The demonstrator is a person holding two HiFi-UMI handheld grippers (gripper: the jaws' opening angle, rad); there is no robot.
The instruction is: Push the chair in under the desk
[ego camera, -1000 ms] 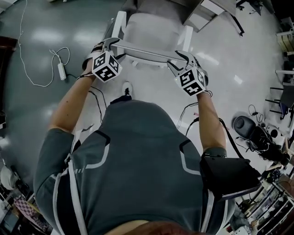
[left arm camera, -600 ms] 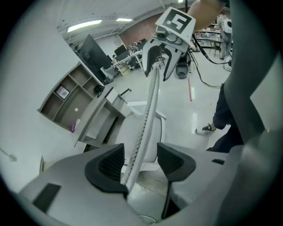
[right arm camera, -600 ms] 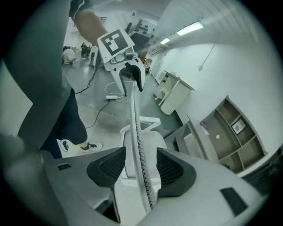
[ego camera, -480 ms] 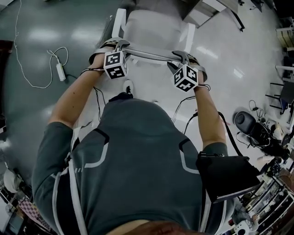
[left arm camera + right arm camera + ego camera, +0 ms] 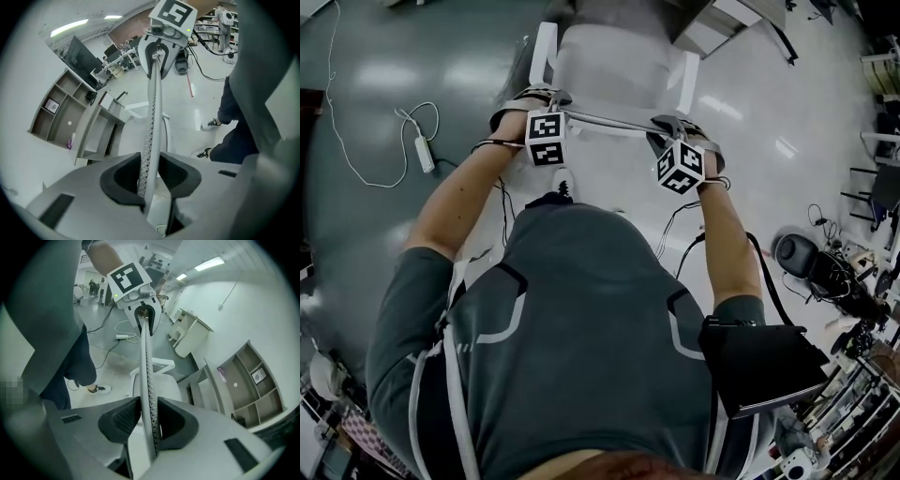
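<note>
The left gripper [image 5: 551, 97], whose jaws have just been closing, clamps the left end of the white chair's [image 5: 614, 67] perforated top rail [image 5: 153, 112]. The chair stands on the floor [image 5: 375, 75] ahead of the person, seat toward the desk [image 5: 717, 26]. The right gripper [image 5: 668, 123], its jaws likewise just closing, pinches the rail's right end.

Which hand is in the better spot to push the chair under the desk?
Neither, probably: left tongs and right tongs have both just closed onto the chair's backrest, one near each end, so pushing together looks best.
</note>
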